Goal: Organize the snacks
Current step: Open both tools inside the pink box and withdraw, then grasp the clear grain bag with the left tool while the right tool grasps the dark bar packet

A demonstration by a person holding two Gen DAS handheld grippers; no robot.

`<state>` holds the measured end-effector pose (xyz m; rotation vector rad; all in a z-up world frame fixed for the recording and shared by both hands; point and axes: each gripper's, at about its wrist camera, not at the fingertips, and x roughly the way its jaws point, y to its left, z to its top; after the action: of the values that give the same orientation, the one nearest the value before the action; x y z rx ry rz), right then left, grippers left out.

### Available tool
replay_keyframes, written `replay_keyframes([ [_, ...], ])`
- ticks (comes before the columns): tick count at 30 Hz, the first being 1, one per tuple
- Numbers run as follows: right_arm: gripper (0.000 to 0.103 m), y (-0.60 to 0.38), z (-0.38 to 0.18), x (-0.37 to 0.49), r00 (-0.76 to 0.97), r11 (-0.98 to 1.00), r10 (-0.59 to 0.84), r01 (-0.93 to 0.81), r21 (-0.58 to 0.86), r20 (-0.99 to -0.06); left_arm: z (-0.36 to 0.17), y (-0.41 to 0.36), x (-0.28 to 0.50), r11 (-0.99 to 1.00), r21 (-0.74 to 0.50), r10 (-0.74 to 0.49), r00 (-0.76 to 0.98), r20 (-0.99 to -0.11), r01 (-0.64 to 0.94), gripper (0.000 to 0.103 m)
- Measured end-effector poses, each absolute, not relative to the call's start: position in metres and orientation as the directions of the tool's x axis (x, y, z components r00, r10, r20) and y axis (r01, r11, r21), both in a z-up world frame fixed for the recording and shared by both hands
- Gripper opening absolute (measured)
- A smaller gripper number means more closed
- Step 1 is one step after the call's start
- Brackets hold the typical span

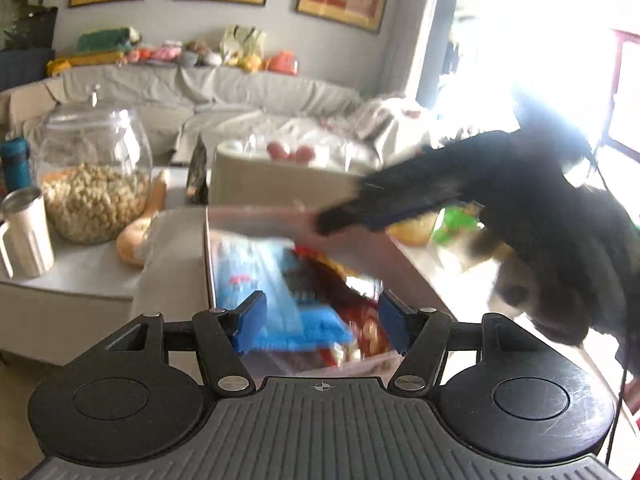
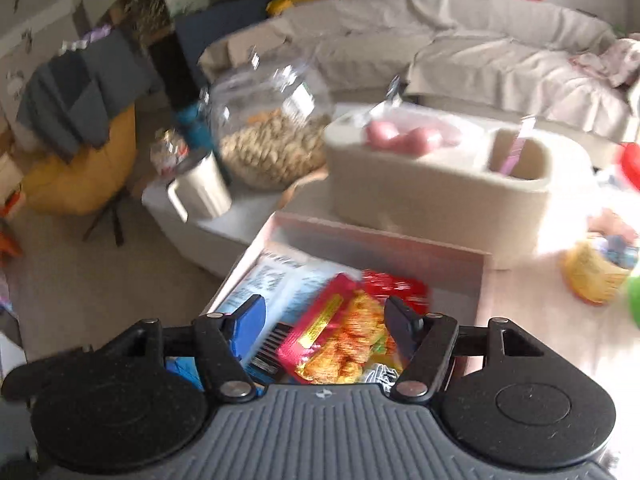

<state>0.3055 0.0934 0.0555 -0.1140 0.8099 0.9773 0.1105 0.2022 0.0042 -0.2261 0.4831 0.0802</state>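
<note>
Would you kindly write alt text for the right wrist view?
The open right gripper hovers over a shallow tray holding a red-and-orange snack packet and a pale blue packet. Behind stand a glass jar of nuts, a white mug and a beige organiser.

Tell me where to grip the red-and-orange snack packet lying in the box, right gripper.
Take the red-and-orange snack packet by its long edge, coming from above. It lies flat on top of the other packets in the box, so only an edge gives the open right gripper something to pinch, probably.

No legible text on packets.
</note>
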Motion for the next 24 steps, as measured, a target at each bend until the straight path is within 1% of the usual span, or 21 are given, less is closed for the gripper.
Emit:
replay_keyframes([
  [2,0.070,0.069,0.059,0.303,0.360,0.607,0.687,-0.761,0.227,-0.631,0.003,0.203,0.123,0.973,-0.185,0.038,0.881,-0.471,-0.140,0.060],
  [4,0.070,0.043,0.061,0.300,0.410,0.636,0.676,-0.744,0.204,-0.612,-0.003,0.206,0.142,0.972,-0.168,0.059,0.866,-0.496,-0.163,0.054],
  [6,0.071,0.011,0.060,0.299,0.455,0.672,0.657,-0.714,0.195,-0.601,-0.010,0.205,0.159,0.974,-0.140,0.076,0.842,-0.534,-0.177,0.041],
  [8,0.071,-0.018,0.056,0.298,0.511,0.718,0.623,-0.674,0.173,-0.592,-0.016,0.202,0.171,0.977,-0.106,0.096,0.823,-0.560,-0.186,0.033],
  [11,0.074,-0.061,0.045,0.295,0.621,0.795,0.527,-0.602,0.079,-0.580,-0.021,0.197,0.178,0.978,-0.068,0.125,0.819,-0.560,-0.197,0.033],
  [14,0.076,-0.097,0.029,0.292,0.693,0.846,0.433,-0.533,-0.006,-0.576,-0.014,0.199,0.173,0.970,-0.098,0.132,0.824,-0.551,-0.221,0.033],
  [17,0.080,-0.127,0.011,0.289,0.757,0.888,0.340,-0.454,-0.075,-0.557,-0.004,0.193,0.160,0.963,-0.102,0.163,0.841,-0.516,-0.250,0.033],
  [18,0.082,-0.136,0.005,0.289,0.771,0.901,0.317,-0.427,-0.079,-0.552,0.000,0.190,0.155,0.961,-0.111,0.165,0.848,-0.504,-0.254,0.033],
  [20,0.082,-0.151,-0.010,0.293,0.757,0.915,0.296,-0.399,-0.053,-0.582,0.007,0.181,0.147,0.962,-0.138,0.145,0.865,-0.481,-0.238,0.033],
  [22,0.082,-0.161,-0.024,0.298,0.712,0.913,0.324,-0.408,0.008,-0.623,0.012,0.167,0.141,0.969,-0.155,0.101,0.879,-0.465,-0.193,0.033],
  [24,0.082,-0.163,-0.035,0.301,0.676,0.905,0.355,-0.423,0.055,-0.646,0.013,0.147,0.139,0.980,-0.159,0.032,0.881,-0.472,-0.120,0.033],
])
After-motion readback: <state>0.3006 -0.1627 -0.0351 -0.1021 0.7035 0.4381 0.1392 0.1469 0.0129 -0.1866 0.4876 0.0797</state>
